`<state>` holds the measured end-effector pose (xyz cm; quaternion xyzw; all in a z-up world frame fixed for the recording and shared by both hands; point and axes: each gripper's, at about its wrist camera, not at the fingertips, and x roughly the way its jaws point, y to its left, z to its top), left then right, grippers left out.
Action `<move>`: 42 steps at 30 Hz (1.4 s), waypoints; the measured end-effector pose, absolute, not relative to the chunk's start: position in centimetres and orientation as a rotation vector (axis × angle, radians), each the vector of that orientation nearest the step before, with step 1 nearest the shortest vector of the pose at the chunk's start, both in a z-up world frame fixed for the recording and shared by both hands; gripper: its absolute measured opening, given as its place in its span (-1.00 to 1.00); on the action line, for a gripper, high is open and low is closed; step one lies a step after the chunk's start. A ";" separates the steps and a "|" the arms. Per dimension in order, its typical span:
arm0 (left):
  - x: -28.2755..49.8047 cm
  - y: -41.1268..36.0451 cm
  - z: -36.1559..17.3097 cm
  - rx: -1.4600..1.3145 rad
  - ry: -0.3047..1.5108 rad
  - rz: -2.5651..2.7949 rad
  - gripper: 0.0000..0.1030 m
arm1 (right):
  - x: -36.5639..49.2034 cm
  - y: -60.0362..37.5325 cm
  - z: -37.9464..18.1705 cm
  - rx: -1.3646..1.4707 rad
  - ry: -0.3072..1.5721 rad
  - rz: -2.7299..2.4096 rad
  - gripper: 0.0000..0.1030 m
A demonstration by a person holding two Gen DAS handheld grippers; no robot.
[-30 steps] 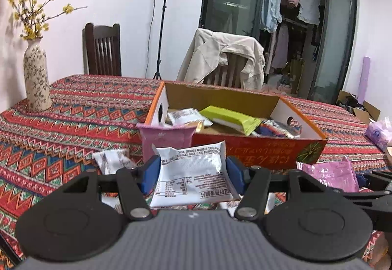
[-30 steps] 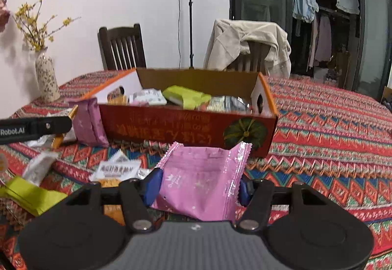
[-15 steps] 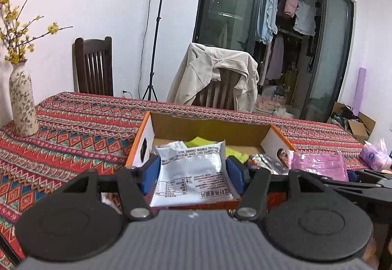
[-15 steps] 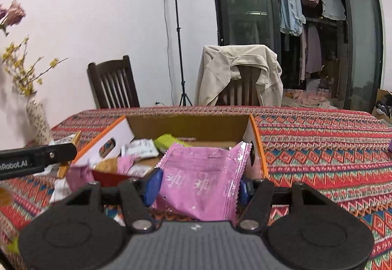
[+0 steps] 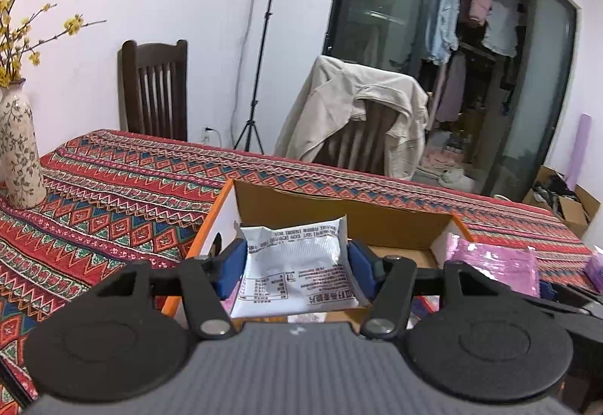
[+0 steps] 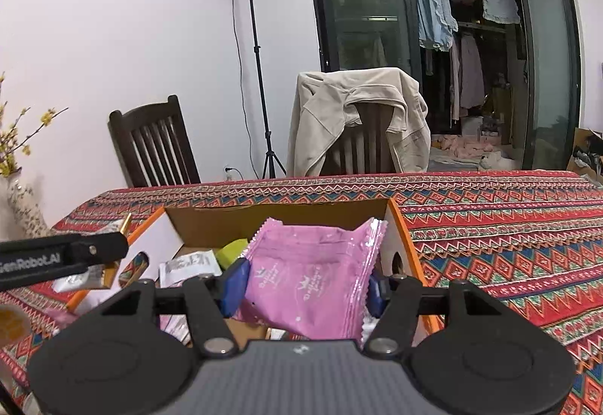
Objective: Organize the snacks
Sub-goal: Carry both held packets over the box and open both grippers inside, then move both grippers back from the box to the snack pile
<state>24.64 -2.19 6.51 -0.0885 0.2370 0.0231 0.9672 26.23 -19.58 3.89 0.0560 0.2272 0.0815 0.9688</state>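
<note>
My left gripper (image 5: 296, 266) is shut on a white snack packet (image 5: 297, 271) and holds it over the left part of the open orange cardboard box (image 5: 339, 211). My right gripper (image 6: 305, 283) is shut on a pink snack packet (image 6: 312, 283) and holds it over the right part of the same box (image 6: 279, 217). The pink packet also shows at the right in the left wrist view (image 5: 493, 264). Inside the box lie a green packet (image 6: 231, 253) and a white packet (image 6: 188, 266); most of the box floor is hidden by the grippers.
A patterned red tablecloth (image 5: 113, 189) covers the table. A flowered vase (image 5: 19, 155) stands at the far left. Two wooden chairs (image 5: 154, 91) stand behind the table, one draped with a beige jacket (image 5: 354, 113). Loose snacks lie left of the box (image 6: 75, 279).
Both grippers have risen and moved forward with their packets, from in front of the box to over its open top. Both stay shut.
</note>
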 end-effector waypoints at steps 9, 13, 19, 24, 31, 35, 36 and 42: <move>26.8 -1.8 4.2 -0.169 0.495 0.046 0.18 | 28.1 -20.3 1.5 0.141 0.456 0.179 0.17; 26.4 -1.7 4.0 -0.174 0.482 0.051 0.34 | 28.3 -20.7 1.3 0.163 0.460 0.186 0.18; 25.1 -1.0 4.5 -0.210 0.418 0.060 0.79 | 28.4 -21.5 1.0 0.197 0.469 0.203 0.78; 24.0 -0.6 4.8 -0.234 0.376 0.084 1.00 | 27.8 -22.0 0.8 0.215 0.448 0.200 1.00; 23.4 -0.8 5.3 -0.221 0.380 0.073 1.00 | 27.1 -21.7 1.0 0.196 0.442 0.197 1.00; 22.4 -0.8 6.0 -0.229 0.389 0.056 1.00 | 26.0 -21.6 1.7 0.184 0.421 0.205 1.00; 22.1 -0.8 6.2 -0.231 0.392 0.054 1.00 | 25.6 -21.6 2.0 0.180 0.416 0.207 1.00; 19.3 0.2 6.7 -0.224 0.401 0.033 1.00 | 23.0 -21.1 3.5 0.114 0.406 0.190 1.00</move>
